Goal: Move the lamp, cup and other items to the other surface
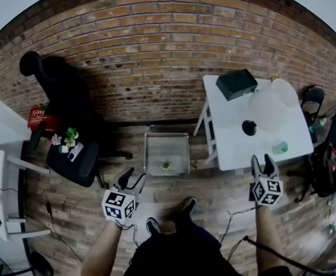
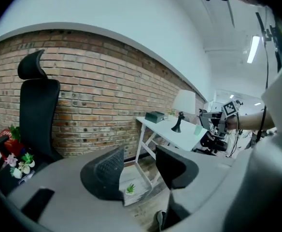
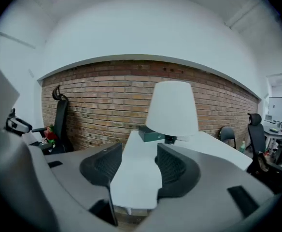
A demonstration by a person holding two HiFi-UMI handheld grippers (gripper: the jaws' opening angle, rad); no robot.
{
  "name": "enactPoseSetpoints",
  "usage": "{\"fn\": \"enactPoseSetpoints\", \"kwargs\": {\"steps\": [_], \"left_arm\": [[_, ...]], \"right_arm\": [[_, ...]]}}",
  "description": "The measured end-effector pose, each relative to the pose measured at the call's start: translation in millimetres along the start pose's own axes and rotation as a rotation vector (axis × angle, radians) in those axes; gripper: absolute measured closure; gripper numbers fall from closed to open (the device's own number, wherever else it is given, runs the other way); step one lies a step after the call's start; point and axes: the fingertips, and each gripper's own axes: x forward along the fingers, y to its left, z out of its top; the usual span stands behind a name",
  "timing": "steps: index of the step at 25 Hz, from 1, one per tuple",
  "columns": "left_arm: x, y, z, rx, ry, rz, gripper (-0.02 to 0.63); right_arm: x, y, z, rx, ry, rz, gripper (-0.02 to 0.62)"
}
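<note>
Holding both hand-held tools in front of the body, the person stands on the wooden floor (image 1: 214, 197) facing a brick wall (image 1: 156, 45).

Markings: the only print that can be made out is the black-and-white square marker pattern on each gripper's cube; any print on the other items is too small to read.

Right gripper (image 1: 262, 165): its jaws stand apart with nothing held. Its own view shows only the white table (image 1: 228, 145) top through the gap. The gripper sits at the table's near edge.

Task items on the white table:
- Lamp (image 1: 270, 105), white shade on a black base, upright, beyond the right gripper toward the far side.
- Cup (image 1: 279, 148), pale green, near the near-right corner, just beyond and right of the right gripper, not touching it.
- Black box (image 1: 236, 84), at the far edge, left of the lamp.

Left gripper (image 1: 132, 180): its jaws stand apart and hold nothing. It hangs over the floor, well left of the white table. Through its gap appears a low clear-topped stand (image 1: 167, 148) carrying a small green plant (image 1: 166, 165).

Far left, a black office chair (image 1: 70, 114) carries small flowers (image 1: 64, 138) and a red item (image 1: 37, 118).
</note>
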Motion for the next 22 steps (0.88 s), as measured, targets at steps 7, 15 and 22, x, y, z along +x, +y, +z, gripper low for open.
{"fn": "enactPoseSetpoints", "kwargs": {"steps": [7,15,22], "left_arm": [[-102.0,53.5,-35.2,-0.015,-0.045,0.046,0.405],[-145.7,63.6,-72.7,-0.048,-0.008,0.076,0.405],[-111.3,60.8,-89.8,-0.052,0.058,0.125,0.405]], "right_arm": [[-26.0,158.2,-8.1,-0.093,0.011,0.164,0.362],[-22.0,278.0,-60.6,-0.206,0.102,0.389,0.357],[28.9,326.6,-127.6,-0.281,0.201,0.578,0.354]]}}
